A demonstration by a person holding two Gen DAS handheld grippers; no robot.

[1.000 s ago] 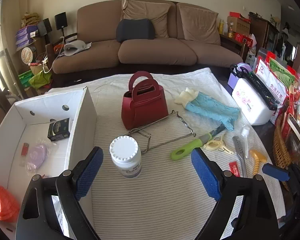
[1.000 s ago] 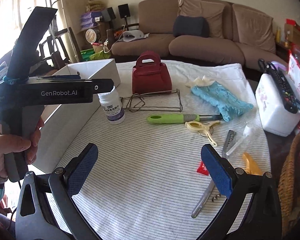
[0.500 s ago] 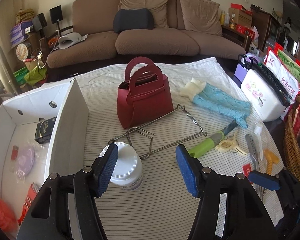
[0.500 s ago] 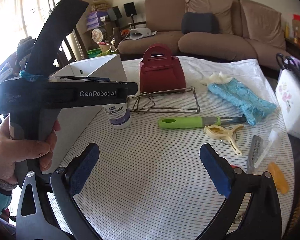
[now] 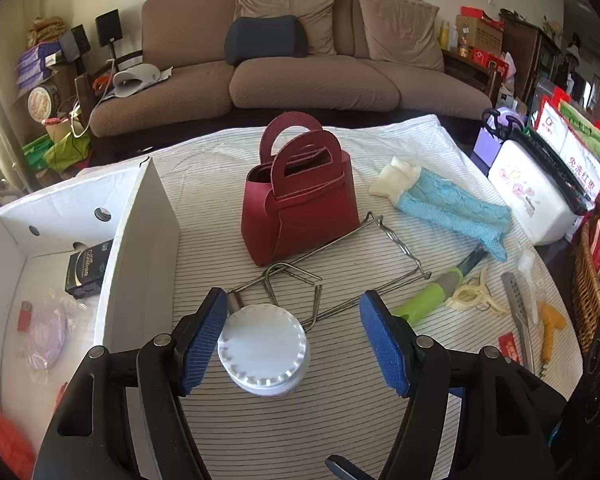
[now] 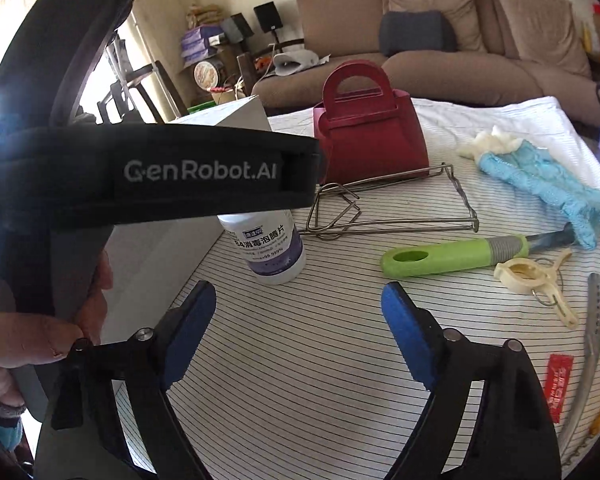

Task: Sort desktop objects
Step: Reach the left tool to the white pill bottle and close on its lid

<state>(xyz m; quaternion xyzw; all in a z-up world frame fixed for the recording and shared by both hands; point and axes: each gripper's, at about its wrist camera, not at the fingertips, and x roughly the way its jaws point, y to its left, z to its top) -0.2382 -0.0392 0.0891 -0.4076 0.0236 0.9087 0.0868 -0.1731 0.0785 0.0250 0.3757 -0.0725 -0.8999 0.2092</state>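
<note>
The bench (image 5: pixel 340 420) carries a striped cloth, and things crowd its middle. A wire rack (image 5: pixel 340 264) lies flat just behind the white bottle (image 5: pixel 264 350), its bent loop almost touching the bottle's cap. Behind the rack stands a red handbag (image 5: pixel 300 216), upright, handles up. Toward the right edge lie a blue knitted sock (image 5: pixel 452 208), a green-handled tool (image 5: pixel 424 306) with its tip under the sock, a cream clip (image 5: pixel 474 300), a metal file (image 5: pixel 518 312), a yellow tool (image 5: pixel 550 328) and a small red packet (image 5: pixel 510 346). A white tissue box (image 5: pixel 532 196) stands at the far right edge beside a wicker basket (image 5: pixel 586 304).

Along the left edge stands a white cardboard box (image 5: pixel 140 248), open on top, its tall wall just beside the bottle. Inside it lie a black carton (image 5: pixel 88 268), a lilac item in clear wrap (image 5: pixel 50 334), a small red piece (image 5: pixel 24 316) and something orange (image 5: pixel 4 440) at the near corner.

The bottle is white with a notched screw cap; the right wrist view shows its purple label (image 6: pixel 270 252) with printed characters. It stands upright near the box wall.

The left tongs (image 5: pixel 294 342) stand apart around the bottle, the left pad touching or almost touching the cap, the right pad well clear. The right tongs (image 6: pixel 298 330) are apart over bare cloth, with nothing between them.
</note>
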